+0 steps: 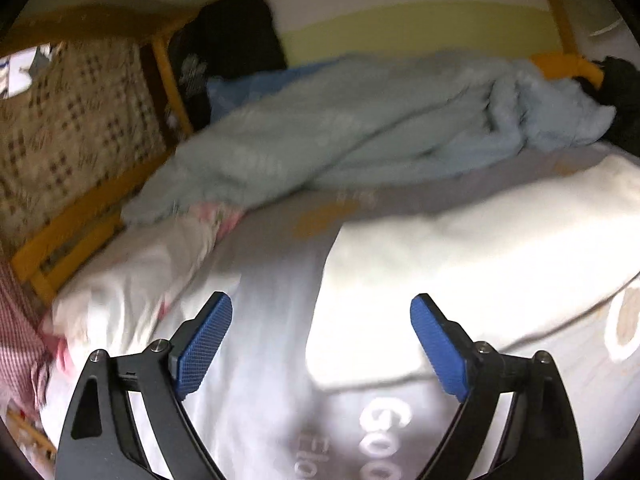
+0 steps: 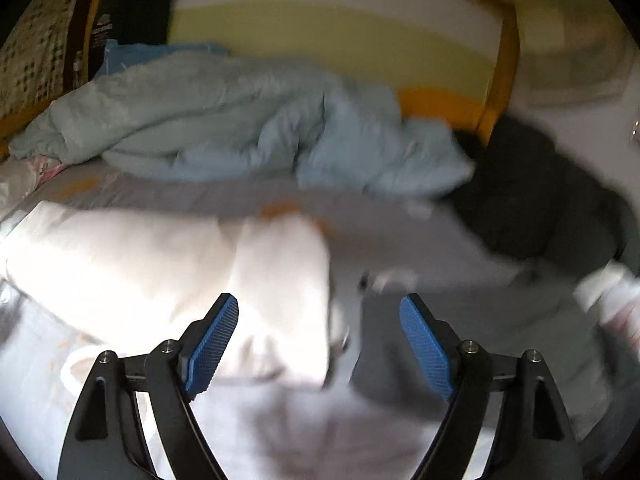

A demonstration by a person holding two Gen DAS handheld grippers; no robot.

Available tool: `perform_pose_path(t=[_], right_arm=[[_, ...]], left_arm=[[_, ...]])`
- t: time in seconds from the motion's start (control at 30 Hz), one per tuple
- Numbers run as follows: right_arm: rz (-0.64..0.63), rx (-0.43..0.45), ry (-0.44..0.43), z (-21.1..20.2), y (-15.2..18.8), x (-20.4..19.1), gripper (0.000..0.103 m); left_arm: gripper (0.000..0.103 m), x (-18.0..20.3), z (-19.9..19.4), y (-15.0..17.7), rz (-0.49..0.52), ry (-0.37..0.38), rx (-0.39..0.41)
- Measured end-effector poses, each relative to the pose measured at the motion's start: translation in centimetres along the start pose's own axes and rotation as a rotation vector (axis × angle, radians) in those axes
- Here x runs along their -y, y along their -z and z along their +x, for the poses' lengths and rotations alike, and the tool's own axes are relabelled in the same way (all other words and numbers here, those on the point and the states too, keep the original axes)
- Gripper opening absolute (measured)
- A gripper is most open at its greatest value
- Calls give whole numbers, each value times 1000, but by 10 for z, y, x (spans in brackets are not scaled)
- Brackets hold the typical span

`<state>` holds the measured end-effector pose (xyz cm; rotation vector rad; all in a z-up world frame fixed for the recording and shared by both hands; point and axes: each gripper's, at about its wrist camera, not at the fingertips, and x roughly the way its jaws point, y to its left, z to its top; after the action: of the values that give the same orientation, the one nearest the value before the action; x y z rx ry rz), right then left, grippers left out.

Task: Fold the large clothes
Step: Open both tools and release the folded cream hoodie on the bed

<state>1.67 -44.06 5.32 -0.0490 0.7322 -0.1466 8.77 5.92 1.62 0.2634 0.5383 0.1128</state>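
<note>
Nearest to us, the left hand-held gripper (image 1: pixel 321 344) hangs with its blue pads (image 1: pixel 204 350) spread wide, gripping nothing; the right hand-held gripper (image 2: pixel 319 346) is spread the same way, also empty. Both hover above the white garment (image 1: pixel 460 264), which lies flat on the bed (image 1: pixel 260 360) just beyond the fingertips, its folded edge (image 2: pixel 280 300) below the right one. Grey printed letters (image 1: pixel 384 432) show on the bedsheet under the left gripper.

To the left lies a crumpled white cloth (image 1: pixel 132 280) with pink marks, touching the bed's edge. Farther back a pale blue blanket (image 1: pixel 340 120) is bunched across the bed, well apart from the garment. A dark heap (image 2: pixel 540 200) sits beside the blanket's right end.

Behind these runs an orange bed frame (image 1: pixel 568 64), a black item (image 1: pixel 228 52) leaning against it, then a white and yellow wall (image 2: pixel 320 28). A checked fabric (image 1: pixel 68 128) hangs at far left. Both views are blurred.
</note>
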Motion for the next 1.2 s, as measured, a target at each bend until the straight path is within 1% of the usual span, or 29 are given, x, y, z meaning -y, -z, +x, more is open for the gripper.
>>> perform_pose_path(t=[0.07, 0.1, 0.13, 0.17, 0.2, 0.23, 0.27, 0.3, 0.33, 0.37, 0.4, 0.43, 0.47, 0.5, 0.53, 0.6, 0.67, 0.73, 0.77, 0.8, 0.83, 0.87, 0.93, 0.97, 1.0, 1.03, 1.07, 1.17, 1.2], right_arm=[[62, -54, -85, 20, 10, 9, 85], [91, -65, -117, 31, 12, 12, 81], [102, -47, -132, 37, 11, 13, 67], [99, -21, -143, 40, 10, 11, 60], [76, -9, -145, 47, 8, 7, 42], [40, -41, -109, 58, 7, 1, 19], [24, -86, -52, 71, 7, -1, 11], [53, -143, -6, 87, 10, 4, 11], [106, -191, -10, 101, 15, 14, 11], [166, -210, -54, 109, 22, 23, 11], [177, -200, -62, 108, 25, 26, 10], [152, -195, -41, 105, 26, 23, 10], [115, -196, -5, 101, 26, 19, 11], [86, -198, 36, 95, 26, 15, 11], [83, -201, 65, 88, 27, 14, 11], [104, -209, 115, 78, 32, 19, 11], [131, -194, 83, 69, 41, 26, 11], [182, -166, 3, 58, 47, 31, 13], [236, -154, -61, 50, 50, 35, 17], [285, -141, -114, 46, 52, 38, 28], [354, -121, -187, 41, 56, 41, 36], [432, -107, -264, 38, 61, 43, 40], [574, -133, -399, 43, 71, 44, 65], [625, -157, -444, 49, 74, 42, 70], [663, -183, -464, 57, 77, 38, 74], [685, -204, -445, 65, 79, 33, 79], [699, -215, -415, 71, 79, 28, 81], [729, -177, -358, 81, 72, 14, 84], [769, -153, -368, 83, 71, 13, 90]], left_arm=[[90, -4, 18, 12, -21, -8, -33], [90, -4, 28, 18, -18, -23, -36], [86, -1, 38, 24, 1, -30, -46], [69, 4, 49, 30, 31, -31, -76], [62, 9, 57, 32, 52, -35, -104], [54, 11, 62, 33, 62, -39, -123], [52, 13, 65, 32, 66, -61, -127], [52, 12, 68, 31, 68, -112, -123], [51, 8, 73, 31, 58, -166, -135], [49, 0, 79, 32, 29, -181, -160], [47, -12, 87, 34, -28, -172, -207], [46, -22, 90, 36, -81, -138, -231], [45, -31, 88, 37, -132, -81, -225], [45, -38, 80, 38, -168, -33, -195], [45, -40, 71, 36, -177, -12, -155], [45, -35, 49, 31, -146, -12, -72], [51, -24, 28, 25, -121, 16, 5], [58, -9, 5, 18, -122, 78, 70], [62, -2, -2, 14, -122, 101, 93], [63, 9, -13, 9, -118, 119, 124], [64, 20, -23, 4, -109, 135, 153], [65, 29, -31, 0, -100, 150, 174], [69, 45, -46, -5, -101, 175, 218], [74, 51, -48, -7, -122, 190, 229], [77, 60, -48, -8, -142, 211, 235], [80, 66, -46, -9, -152, 228, 234], [80, 73, -40, -11, -153, 251, 216], [80, 99, -19, -12, -151, 292, 143], [80, 106, -12, -13, -156, 300, 119]])
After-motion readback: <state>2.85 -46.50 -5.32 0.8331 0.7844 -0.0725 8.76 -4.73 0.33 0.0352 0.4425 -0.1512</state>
